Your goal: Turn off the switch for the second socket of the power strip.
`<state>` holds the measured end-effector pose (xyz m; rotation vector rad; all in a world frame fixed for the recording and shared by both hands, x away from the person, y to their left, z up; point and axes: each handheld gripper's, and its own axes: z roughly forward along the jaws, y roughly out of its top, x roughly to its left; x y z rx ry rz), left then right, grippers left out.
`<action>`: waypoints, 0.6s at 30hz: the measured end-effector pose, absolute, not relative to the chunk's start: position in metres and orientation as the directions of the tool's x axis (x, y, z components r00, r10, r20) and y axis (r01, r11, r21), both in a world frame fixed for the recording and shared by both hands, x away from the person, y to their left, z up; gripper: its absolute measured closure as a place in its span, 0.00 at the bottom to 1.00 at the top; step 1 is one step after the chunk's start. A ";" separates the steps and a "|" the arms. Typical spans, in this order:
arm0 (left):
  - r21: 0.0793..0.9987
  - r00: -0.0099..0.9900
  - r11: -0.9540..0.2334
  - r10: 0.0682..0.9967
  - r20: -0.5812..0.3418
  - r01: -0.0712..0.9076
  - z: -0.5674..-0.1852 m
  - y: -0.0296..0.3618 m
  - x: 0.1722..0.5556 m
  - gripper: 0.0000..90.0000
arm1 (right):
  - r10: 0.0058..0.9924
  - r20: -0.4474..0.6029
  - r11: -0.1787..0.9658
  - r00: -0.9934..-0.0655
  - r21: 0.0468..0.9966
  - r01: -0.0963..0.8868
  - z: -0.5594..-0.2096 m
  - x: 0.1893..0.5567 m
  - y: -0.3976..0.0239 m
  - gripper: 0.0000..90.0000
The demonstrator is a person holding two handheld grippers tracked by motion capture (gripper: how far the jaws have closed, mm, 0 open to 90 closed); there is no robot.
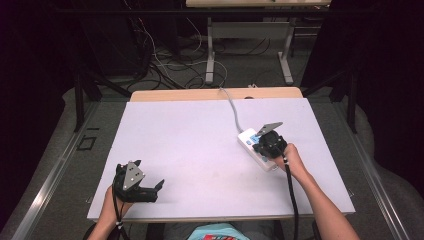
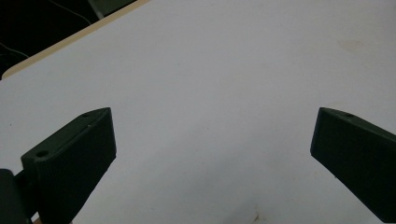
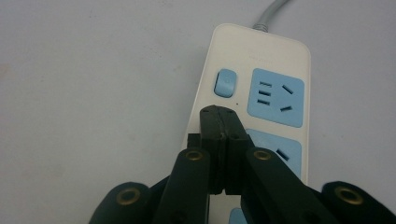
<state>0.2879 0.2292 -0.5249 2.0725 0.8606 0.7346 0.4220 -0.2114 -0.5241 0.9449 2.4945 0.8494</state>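
A: The right gripper (image 3: 218, 112), jaws pressed together, is hovering over the power strip (image 3: 280, 56) at the table's (image 1: 200, 140) right side, tips just below its blue switch (image 3: 225, 82).

B: Probably lining up a press; a short nudge forward is needed. The left gripper (image 1: 161, 184) is resting near the front edge, jaws spread, holding nothing.

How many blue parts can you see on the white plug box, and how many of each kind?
On the power strip, seen in the right gripper view:
Blue switch button: 1
Blue socket panels: 3, one in full, one partly behind the right gripper at, one just a corner
Total: 4
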 end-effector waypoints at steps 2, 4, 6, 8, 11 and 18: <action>0.811 0.607 -0.483 0.767 0.210 0.329 -0.525 0.229 0.288 0.00 | 0.690 -0.120 0.596 -0.714 0.655 0.465 -0.526 0.421 -0.210 1.00; 0.811 0.608 -0.485 0.765 0.212 0.328 -0.525 0.229 0.288 0.00 | 0.689 -0.132 0.600 -0.713 0.656 0.458 -0.526 0.420 -0.209 1.00; 0.812 0.608 -0.483 0.766 0.211 0.328 -0.525 0.229 0.288 0.00 | 0.689 -0.126 0.593 -0.714 0.665 0.455 -0.527 0.420 -0.209 1.00; 0.812 0.607 -0.483 0.766 0.211 0.328 -0.525 0.229 0.288 0.00 | 0.685 -0.121 0.596 -0.719 0.661 0.457 -0.526 0.421 -0.210 1.00; 0.812 0.607 -0.483 0.766 0.210 0.328 -0.525 0.229 0.288 0.00 | 0.689 -0.107 0.588 -0.717 0.661 0.466 -0.526 0.420 -0.211 1.00; 0.809 0.610 -0.488 0.763 0.214 0.327 -0.525 0.229 0.288 0.00 | 0.694 -0.099 0.577 -0.713 0.668 0.469 -0.527 0.421 -0.213 1.00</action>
